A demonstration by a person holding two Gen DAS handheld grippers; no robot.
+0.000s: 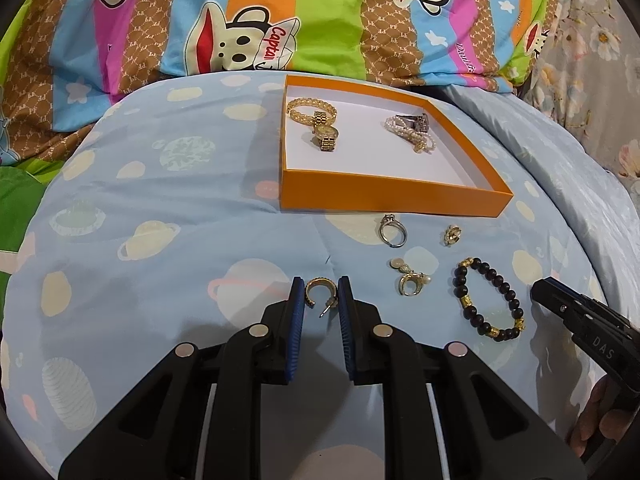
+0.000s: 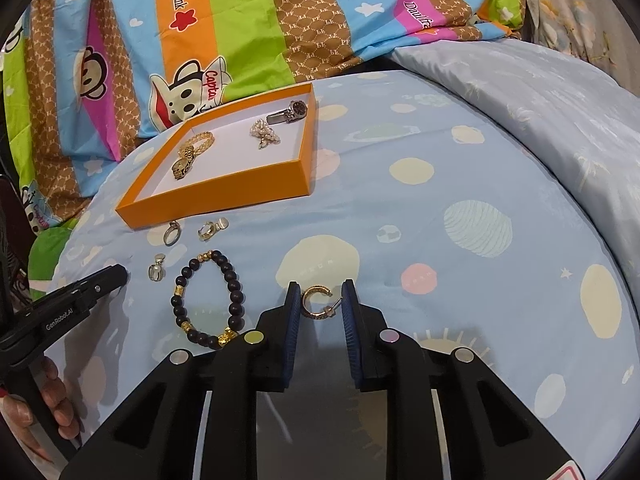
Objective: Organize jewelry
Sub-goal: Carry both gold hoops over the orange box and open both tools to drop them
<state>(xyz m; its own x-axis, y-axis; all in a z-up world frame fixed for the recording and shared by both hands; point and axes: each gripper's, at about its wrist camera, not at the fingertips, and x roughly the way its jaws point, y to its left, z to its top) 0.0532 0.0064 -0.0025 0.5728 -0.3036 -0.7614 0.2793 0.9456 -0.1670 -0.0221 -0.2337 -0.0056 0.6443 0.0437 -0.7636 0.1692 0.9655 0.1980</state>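
Gold hoop earrings, each with a thin post, sat between both sets of spread-apart jaws: one at the left gripper, one at the right gripper.

The orange tray, upper centre, holds a gold bracelet and watch at left, pearls and a silver watch at right. Below it lie a silver ring, gold ring, pearl earrings, bead bracelet and hoop earring.
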